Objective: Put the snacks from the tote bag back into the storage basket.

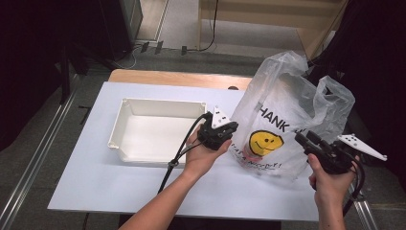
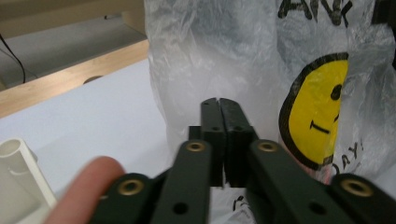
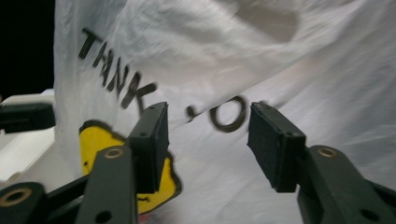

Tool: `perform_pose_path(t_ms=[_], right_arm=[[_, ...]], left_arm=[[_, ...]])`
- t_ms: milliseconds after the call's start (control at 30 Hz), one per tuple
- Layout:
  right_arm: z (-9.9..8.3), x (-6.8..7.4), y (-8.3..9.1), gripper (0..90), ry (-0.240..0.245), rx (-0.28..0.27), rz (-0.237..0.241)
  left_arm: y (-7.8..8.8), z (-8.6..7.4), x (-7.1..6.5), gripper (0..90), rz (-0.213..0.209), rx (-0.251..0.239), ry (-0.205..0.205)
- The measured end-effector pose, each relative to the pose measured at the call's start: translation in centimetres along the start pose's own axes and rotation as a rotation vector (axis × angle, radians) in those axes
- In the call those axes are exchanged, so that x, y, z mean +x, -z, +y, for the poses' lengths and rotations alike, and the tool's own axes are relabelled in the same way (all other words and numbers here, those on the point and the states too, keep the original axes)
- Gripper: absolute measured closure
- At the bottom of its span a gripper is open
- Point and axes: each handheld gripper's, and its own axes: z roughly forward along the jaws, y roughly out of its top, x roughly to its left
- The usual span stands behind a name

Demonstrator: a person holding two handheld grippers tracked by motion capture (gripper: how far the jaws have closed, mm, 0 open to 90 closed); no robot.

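- The left claw is clenched tight, right by the crinkly clear plastic bag with a yellow smiley face.
- The right claw is released, with nothing held.
- The bag stands on the white desk.

Clear plastic bag printed "THANK YOU" in black capitals (partly creased), yellow smiley face beneath

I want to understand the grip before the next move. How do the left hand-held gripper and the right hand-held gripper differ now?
The left hand-held gripper has its jaws shut together, empty, just short of the thin translucent plastic bag with the yellow smiley face; the right hand-held gripper stands open before the bag's printed side. Both are black and point at the bag.
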Motion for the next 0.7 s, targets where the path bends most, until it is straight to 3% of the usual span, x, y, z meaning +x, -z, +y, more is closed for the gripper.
perform_pose_path(t_ms=[100,167,200,267,300,367,433,467,567,633,667,700], right_arm=[[0.3,-1.2,0.6,34.0,-0.041,-0.029,-0.077],[0.3,-2.4,0.9,24.1,-0.118,-0.038,-0.152],[0.2,-3.0,0.9,18.0,-0.161,-0.034,-0.176],[-0.1,-4.0,0.7,15.2,-0.224,-0.015,-0.203],[-0.5,-4.6,0.3,15.4,-0.254,0.007,-0.198],[-1.0,-5.2,-0.4,16.6,-0.299,0.056,-0.16],[-1.6,-5.5,-1.3,30.7,-0.323,0.101,-0.1],[-2.0,-5.4,-1.8,40.7,-0.316,0.117,-0.053],[-2.6,-4.5,-2.7,65.0,-0.268,0.142,0.001],[-2.7,-3.7,-2.9,76.5,-0.237,0.155,0.031],[-2.7,-3.7,-2.9,76.5,-0.237,0.155,0.031],[-2.7,-2.6,-3.1,85.9,-0.183,0.155,0.075]], left_arm=[[0.1,-0.3,0.3,90.0,-0.002,0.011,0.003],[0.3,-0.3,0.5,90.0,0.0,0.003,0.009],[0.4,-0.3,0.6,82.2,-0.007,-0.011,0.013],[0.8,-0.1,0.6,64.5,-0.024,-0.071,0.047],[0.8,0.0,0.6,51.3,-0.022,-0.081,0.049],[0.8,0.3,0.3,36.5,0.008,-0.098,0.051],[0.6,0.6,-0.1,27.9,0.004,-0.105,0.048],[0.5,0.8,-0.2,25.5,0.002,-0.105,0.048],[-0.4,1.2,-0.8,22.9,-0.006,-0.079,0.026],[-0.7,1.2,-0.9,28.9,-0.007,-0.068,0.019],[-1.2,1.2,-1.1,28.9,-0.013,-0.045,0.008],[-1.8,1.0,-1.3,49.4,0.003,0.011,-0.005]])
